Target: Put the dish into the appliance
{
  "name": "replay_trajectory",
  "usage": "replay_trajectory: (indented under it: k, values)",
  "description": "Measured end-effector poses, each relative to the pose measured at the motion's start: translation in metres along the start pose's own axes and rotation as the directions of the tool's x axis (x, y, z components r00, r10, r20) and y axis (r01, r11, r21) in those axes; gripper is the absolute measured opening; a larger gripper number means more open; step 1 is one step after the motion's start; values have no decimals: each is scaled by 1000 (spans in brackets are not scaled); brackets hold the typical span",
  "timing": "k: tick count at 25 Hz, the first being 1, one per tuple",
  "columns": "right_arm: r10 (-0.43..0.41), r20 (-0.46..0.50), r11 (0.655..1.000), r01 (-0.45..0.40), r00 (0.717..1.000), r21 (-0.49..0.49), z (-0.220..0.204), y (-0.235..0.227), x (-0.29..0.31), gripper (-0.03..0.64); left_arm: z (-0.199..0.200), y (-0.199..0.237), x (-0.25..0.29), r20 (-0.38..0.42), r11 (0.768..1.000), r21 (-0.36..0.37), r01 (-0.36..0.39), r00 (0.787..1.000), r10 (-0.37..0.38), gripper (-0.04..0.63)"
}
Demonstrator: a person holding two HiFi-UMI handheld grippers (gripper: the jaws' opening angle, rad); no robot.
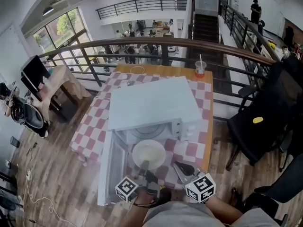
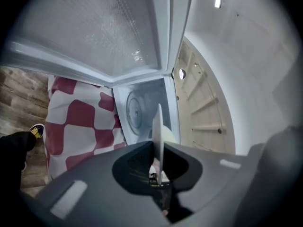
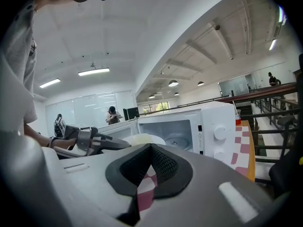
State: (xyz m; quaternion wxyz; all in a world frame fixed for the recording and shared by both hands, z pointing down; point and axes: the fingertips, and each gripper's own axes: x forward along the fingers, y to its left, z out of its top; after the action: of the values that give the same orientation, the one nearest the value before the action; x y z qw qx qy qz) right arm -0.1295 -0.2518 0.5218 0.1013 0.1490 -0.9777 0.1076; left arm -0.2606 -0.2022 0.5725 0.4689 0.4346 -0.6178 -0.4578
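One microwave stands on one table under a red-and-white checked cloth, its door swung wide open. There is one dish, white and round, and one cup with a straw at the microwave's 1 o'clock. Two knobs sit one above the other on the control panel.

Two grippers reach out from the person at the bottom of the head view. The left gripper points to 12 o'clock and pinches the dish by its near rim; in its own view the dish stands edge-on between the jaws. The dish hangs at the microwave's 6 o'clock, just outside the open cavity, with the door at its 8 o'clock. The right gripper lies at the dish's 4 o'clock and points to about 11, its jaws pressed together with nothing between them.

The small print beside the knobs is too small to read.
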Motion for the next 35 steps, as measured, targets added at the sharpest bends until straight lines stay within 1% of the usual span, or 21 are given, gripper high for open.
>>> replay_trajectory:
  k: [4,8,11,16,20,26,30,32,33,34,35]
  values:
    - [-5,-10,1000,5,1000,4,9,-14,29,-2,18,10,37,-16,1000,-1,-17,1000,17,29]
    - [-17,-23,1000,17,1000,4,15,-25,54,0,36,27,69,-13,999,-8,-34,999,34,29]
    - [-26,-37,1000,26,999,2,16,-31,69,0,46,43,91,-19,998,-21,-61,998,61,29]
    - [-40,-55,999,41,998,4,18,-38,86,-1,60,60,125,-40,995,-19,-100,994,99,29]
    - [-57,-65,998,58,996,10,19,-43,96,-2,70,71,145,-53,991,-40,-129,991,127,29]
    - [-83,-69,996,84,994,15,20,-51,112,0,80,78,169,-84,988,-34,-152,985,149,31]
    - [-95,-70,995,97,993,20,19,-51,118,0,86,84,173,-73,986,-47,-160,985,156,30]
    - [-100,-65,995,101,993,13,18,-53,122,-2,90,90,178,-76,983,-31,-182,981,179,29]
    - [-101,-59,995,102,993,10,19,-55,126,0,92,92,182,-84,980,-4,-199,977,198,27]
    - [-103,-54,995,103,993,8,21,-56,128,0,93,92,185,-97,976,40,-215,971,218,29]
    - [-104,-53,994,105,993,9,22,-56,130,-1,94,91,186,-113,969,102,-224,965,235,34]
